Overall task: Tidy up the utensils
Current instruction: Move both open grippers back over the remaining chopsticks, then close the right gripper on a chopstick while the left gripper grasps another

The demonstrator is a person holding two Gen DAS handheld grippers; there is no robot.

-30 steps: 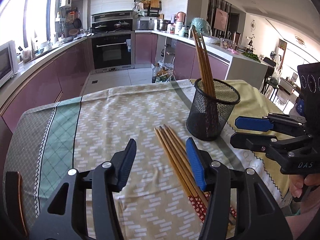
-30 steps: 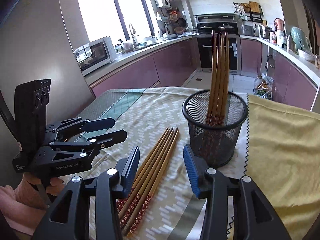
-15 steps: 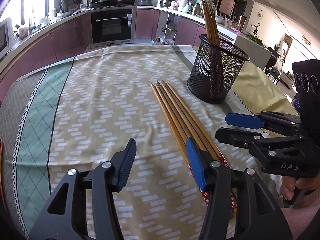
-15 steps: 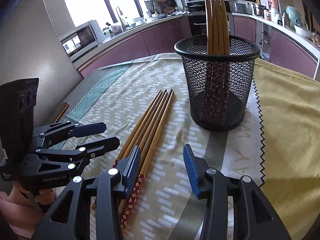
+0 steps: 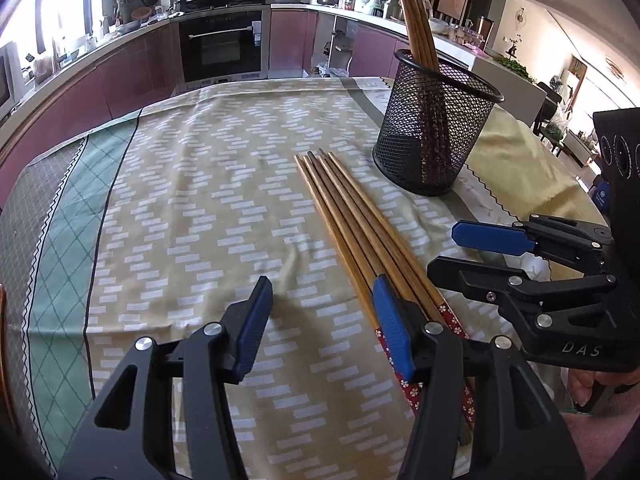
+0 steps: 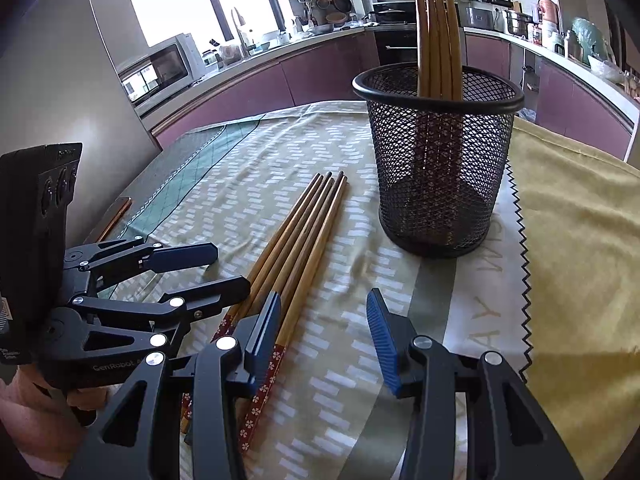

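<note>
Several wooden chopsticks (image 5: 360, 224) (image 6: 304, 232) lie side by side on the patterned tablecloth, red flowered ends towards me. A black mesh holder (image 5: 436, 128) (image 6: 436, 168) stands upright beyond them with several more chopsticks (image 5: 416, 20) (image 6: 436, 32) in it. My left gripper (image 5: 322, 296) (image 6: 230, 270) hangs open low over the cloth, its right finger above the bundle's left edge. My right gripper (image 6: 324, 304) (image 5: 444, 252) is open too, its left finger over the bundle's right edge. Neither holds anything.
A yellow cloth (image 6: 580, 240) covers the table to the right of the holder. A thin wooden piece (image 6: 116, 212) lies at the table's left edge. Kitchen counters and an oven (image 5: 222, 48) stand beyond the table. A person's hand (image 5: 584, 384) holds each gripper.
Both grippers have sunk and tipped down towards the table, so the chopsticks and the holder look nearer. Their jaws stand as wide as before.
</note>
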